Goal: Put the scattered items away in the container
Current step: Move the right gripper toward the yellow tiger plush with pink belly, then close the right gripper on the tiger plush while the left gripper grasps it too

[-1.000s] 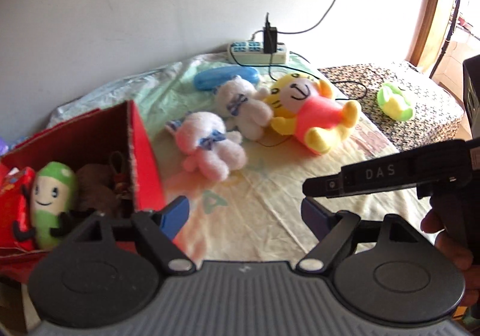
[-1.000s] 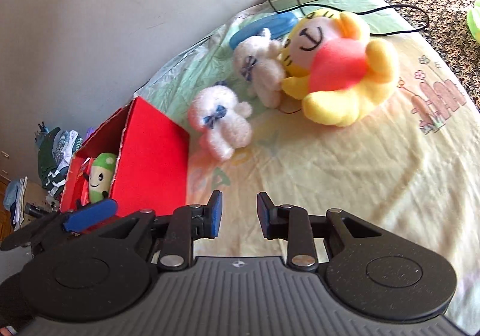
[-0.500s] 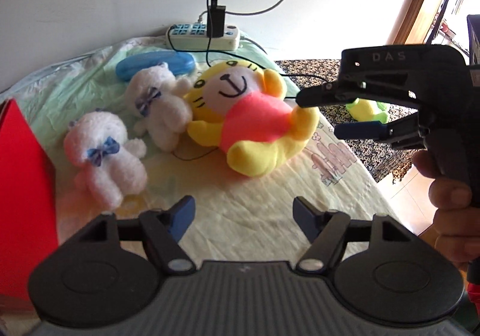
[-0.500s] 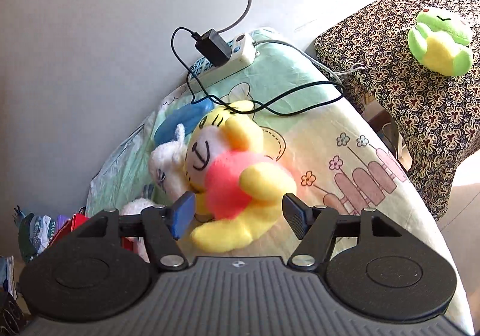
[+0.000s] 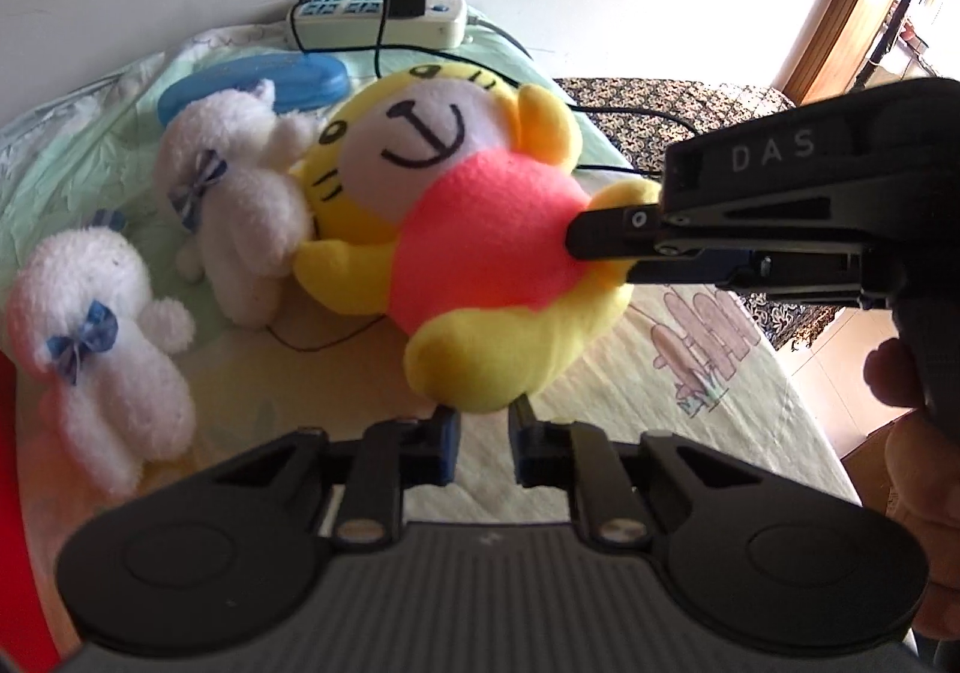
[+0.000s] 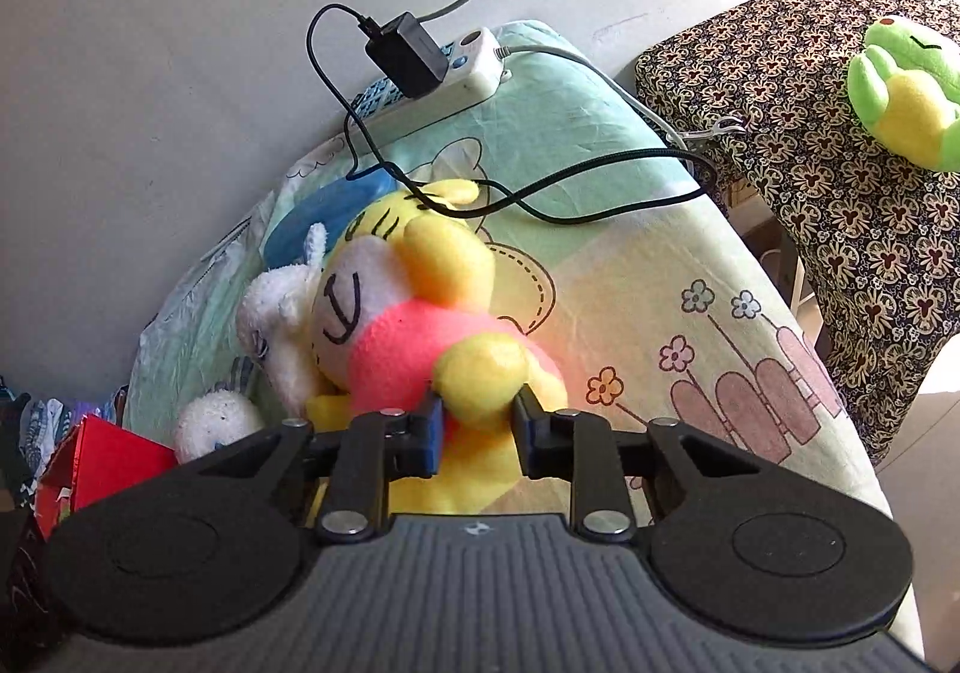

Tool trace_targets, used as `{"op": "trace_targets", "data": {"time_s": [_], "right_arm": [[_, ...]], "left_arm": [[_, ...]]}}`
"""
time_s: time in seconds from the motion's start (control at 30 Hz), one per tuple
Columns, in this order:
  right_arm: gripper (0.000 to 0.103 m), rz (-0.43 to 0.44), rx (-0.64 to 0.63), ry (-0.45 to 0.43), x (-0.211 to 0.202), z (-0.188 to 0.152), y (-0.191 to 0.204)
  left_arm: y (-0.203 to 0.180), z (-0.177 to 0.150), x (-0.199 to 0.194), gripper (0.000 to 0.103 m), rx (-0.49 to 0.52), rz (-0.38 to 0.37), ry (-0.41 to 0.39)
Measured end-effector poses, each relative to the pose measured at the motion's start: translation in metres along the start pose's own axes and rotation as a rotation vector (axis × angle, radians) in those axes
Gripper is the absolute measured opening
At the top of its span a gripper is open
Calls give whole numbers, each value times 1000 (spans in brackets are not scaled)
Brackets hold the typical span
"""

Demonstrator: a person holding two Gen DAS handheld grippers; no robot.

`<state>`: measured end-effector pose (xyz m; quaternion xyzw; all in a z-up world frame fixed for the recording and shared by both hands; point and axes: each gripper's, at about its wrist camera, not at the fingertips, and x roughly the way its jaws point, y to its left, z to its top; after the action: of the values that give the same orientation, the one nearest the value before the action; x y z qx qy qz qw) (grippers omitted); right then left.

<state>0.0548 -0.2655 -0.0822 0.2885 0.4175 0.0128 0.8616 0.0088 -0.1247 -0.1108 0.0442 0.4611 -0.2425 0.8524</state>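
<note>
Yellow tiger plush (image 5: 480,229), with a white face, black stitched smile and whiskers and a coral-pink shirt, lies on its back on the pastel cartoon-print sheet (image 6: 690,325) of the bed, touching a white plush bear (image 5: 240,217). The right hand-held gripper (image 6: 477,424) pinches one of its yellow paws between blue-padded fingers. The left hand-held gripper (image 5: 483,442) sits at a yellow foot, its fingers narrowly apart; I cannot tell whether they grip it. A second white bear (image 5: 90,337) lies beside the red box (image 6: 102,451).
</note>
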Motion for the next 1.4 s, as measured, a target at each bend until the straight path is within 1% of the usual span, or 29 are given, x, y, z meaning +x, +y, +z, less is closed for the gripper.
{"op": "trace_targets", "data": {"time_s": [0.07,0.17,0.27,0.37,0.4,0.43,0.5,0.57,0.6,0.67,0.7,0.73,0.77,0.8,0.83,0.87,0.9,0.97,1.03,1.1,1.13,1.17,1.23,1.3,1.33,1.37,1.4], "right_arm": [[19,25,13,7,-7,-2,-3],[17,69,34,35,-17,-6,-7],[16,107,60,65,-28,-14,-9],[13,168,84,103,-44,-25,-8],[0,191,77,131,-48,-31,-6],[0,207,63,159,-52,-38,-3],[0,201,19,195,-60,-53,3],[1,153,-33,179,-69,-64,5],[6,142,-48,154,-74,-66,3],[17,125,-30,121,-78,-63,-3],[28,112,-1,104,-77,-58,-8],[34,104,24,88,-75,-51,-12],[36,105,41,70,-72,-45,-13],[39,109,54,49,-69,-38,-13],[47,113,66,28,-64,-31,-13],[53,117,70,21,-58,-25,-12],[60,120,69,19,-51,-20,-10],[60,127,52,26,-35,-13,-5],[61,109,39,45,-19,-9,-1],[61,105,31,63,-5,-6,0],[64,96,32,75,2,-6,1],[65,82,28,82,9,-7,3],[63,74,25,95,19,-7,3],[62,96,45,105,23,-9,2],[62,99,54,104,24,-10,1],[62,102,65,110,25,-11,0],[58,110,76,126,27,-13,-1]], "left_arm": [[-1,-2,-4,7,24,-3,-8],[4,-6,-15,7,51,-10,-22],[14,-12,-31,4,46,-47,-31],[17,-23,-54,2,74,-75,-55],[17,-28,-63,2,85,-92,-63],[17,-34,-71,2,91,-110,-62],[17,-45,-81,2,100,-143,-55],[17,-57,-88,2,116,-147,-46],[19,-60,-90,2,115,-143,-46],[25,-58,-92,2,95,-134,-57],[29,-52,-91,3,76,-126,-66],[33,-45,-89,3,57,-119,-77],[35,-37,-86,4,38,-114,-90],[37,-29,-82,12,22,-106,-101],[39,-23,-77,19,9,-92,-108],[41,-17,-71,33,-2,-80,-111],[43,-13,-63,41,-16,-76,-108],[49,-6,-48,47,-40,-79,-88],[51,-3,-37,58,-48,-79,-79],[54,-2,-28,83,-60,-84,-71],[56,-1,-23,87,-73,-97,-57],[57,-1,-17,89,-87,-109,-42],[57,0,-10,88,-96,-122,-28],[56,1,-7,80,-95,-140,-29],[55,2,-7,78,-97,-150,-29],[54,2,-6,71,-98,-161,-26],[52,2,-6,63,-96,-173,-21]]}}
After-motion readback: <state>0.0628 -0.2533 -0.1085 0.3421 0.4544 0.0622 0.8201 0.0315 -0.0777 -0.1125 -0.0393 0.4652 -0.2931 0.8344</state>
